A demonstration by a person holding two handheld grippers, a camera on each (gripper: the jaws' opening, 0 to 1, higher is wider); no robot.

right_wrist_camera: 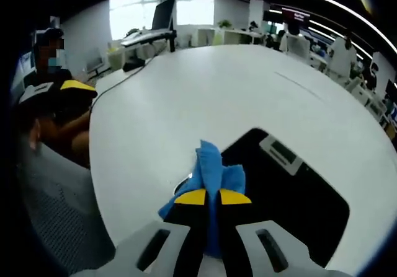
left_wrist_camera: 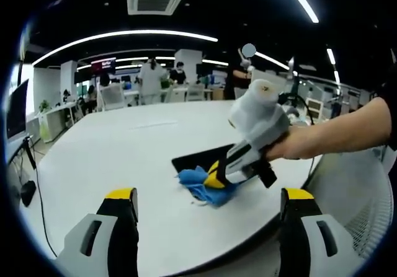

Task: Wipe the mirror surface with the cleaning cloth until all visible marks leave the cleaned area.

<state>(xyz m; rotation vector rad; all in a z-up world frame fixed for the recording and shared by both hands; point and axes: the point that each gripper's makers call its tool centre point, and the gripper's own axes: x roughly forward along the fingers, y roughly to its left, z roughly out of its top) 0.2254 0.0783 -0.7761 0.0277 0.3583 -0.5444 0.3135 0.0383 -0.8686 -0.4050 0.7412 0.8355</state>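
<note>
Right on the near part of the white desk (left_wrist_camera: 124,147) lies the mirror (right_wrist_camera: 291,196), a dark flat panel reflecting a ceiling fixture, with the blue cleaning cloth (right_wrist_camera: 214,171) bunched at its edge and partly over it. Pinched tight on that cloth is the right hand-held gripper (right_wrist_camera: 212,197), yellow tips nearly together with blue fabric squeezed between them; from the left gripper view it comes in from the right (left_wrist_camera: 217,175), a person's hand (left_wrist_camera: 298,144) wrapped round its white body. Down low, the left hand-held gripper (left_wrist_camera: 208,196) hangs over the desk edge with jaws wide apart and nothing between them. Behind, an office with people at workstations, faces too blurred to say more.
</note>
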